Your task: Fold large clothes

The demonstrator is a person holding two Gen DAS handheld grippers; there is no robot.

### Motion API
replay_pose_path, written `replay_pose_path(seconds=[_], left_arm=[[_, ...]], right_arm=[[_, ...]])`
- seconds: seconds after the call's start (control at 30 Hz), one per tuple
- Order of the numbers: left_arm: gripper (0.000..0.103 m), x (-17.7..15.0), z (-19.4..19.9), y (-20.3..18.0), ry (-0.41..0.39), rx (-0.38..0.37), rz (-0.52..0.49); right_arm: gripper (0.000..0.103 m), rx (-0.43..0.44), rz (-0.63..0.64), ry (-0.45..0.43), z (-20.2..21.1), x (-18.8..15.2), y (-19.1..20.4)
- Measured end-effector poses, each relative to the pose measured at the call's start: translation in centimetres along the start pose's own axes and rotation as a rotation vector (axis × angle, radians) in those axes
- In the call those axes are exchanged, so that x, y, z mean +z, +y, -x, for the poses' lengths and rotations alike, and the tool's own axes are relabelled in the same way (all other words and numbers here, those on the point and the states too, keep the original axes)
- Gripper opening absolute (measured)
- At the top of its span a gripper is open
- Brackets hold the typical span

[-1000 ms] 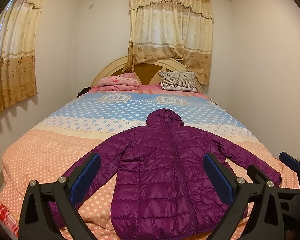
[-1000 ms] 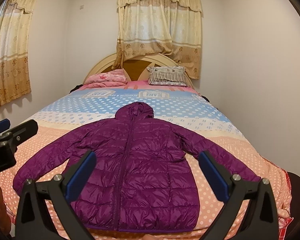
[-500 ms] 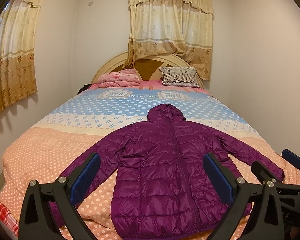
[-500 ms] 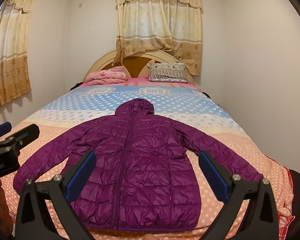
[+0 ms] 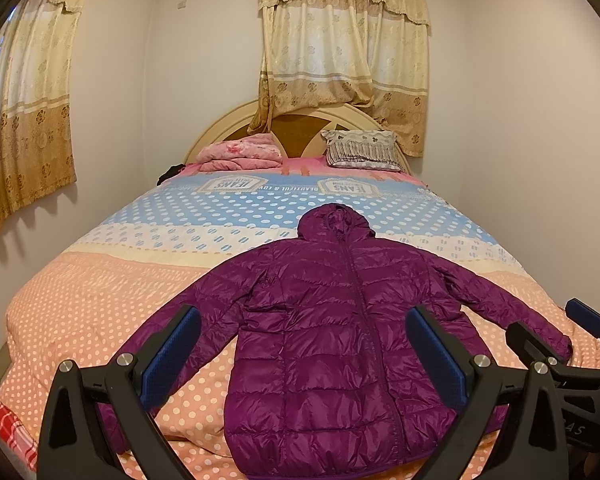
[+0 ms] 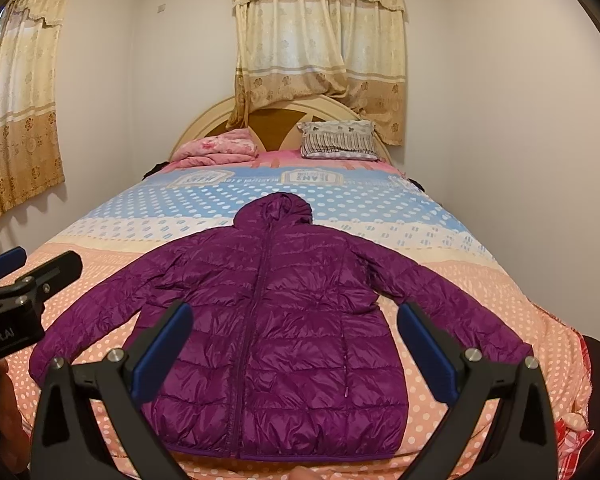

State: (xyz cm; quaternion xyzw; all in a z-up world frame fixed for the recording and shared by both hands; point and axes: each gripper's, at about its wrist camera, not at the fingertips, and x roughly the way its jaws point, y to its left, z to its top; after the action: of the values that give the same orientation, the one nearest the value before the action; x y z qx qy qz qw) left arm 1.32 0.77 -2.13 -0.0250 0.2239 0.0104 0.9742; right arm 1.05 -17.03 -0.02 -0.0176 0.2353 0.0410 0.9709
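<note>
A purple hooded puffer jacket lies flat and zipped on the bed, front up, hood toward the headboard, both sleeves spread outward. My left gripper hovers open above the jacket's lower half, nothing between its blue pads. Over the hem area my right gripper also stands open and holds nothing. Each gripper shows at the edge of the other's view: the right one near the jacket's right cuff, the left one above its left sleeve.
The bed has a dotted orange, white and blue quilt. A folded pink blanket and a striped pillow lie at the headboard. Walls stand close on both sides, with curtains behind and at left. A hand shows at lower left.
Both grippers have risen and tilted a little, so the jacket sits lower and slightly farther in both views. The jacket itself has not moved.
</note>
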Motion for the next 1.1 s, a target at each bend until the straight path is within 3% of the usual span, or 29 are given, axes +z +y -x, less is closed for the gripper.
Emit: replay_pose_path(seconds=[0.43, 0.63, 1.1], left_arm=[[0.102, -0.6, -1.2, 0.0, 0.024, 0.013, -0.012], [0.102, -1.3, -3.4, -0.2, 0.060, 0.021, -0.029], [0.102, -2.4, -14.3, -2.6, 0.186, 0.014, -0.098]], right_arm=[[0.103, 0.007, -0.031, 0.028, -1.1, -0.5, -1.3], [0.103, -0.013, -0.055, 0.075, -3.9, -1.3, -2.8], [0.103, -0.183, -0.257, 0.261, -12.6, -4.6, -13.9]])
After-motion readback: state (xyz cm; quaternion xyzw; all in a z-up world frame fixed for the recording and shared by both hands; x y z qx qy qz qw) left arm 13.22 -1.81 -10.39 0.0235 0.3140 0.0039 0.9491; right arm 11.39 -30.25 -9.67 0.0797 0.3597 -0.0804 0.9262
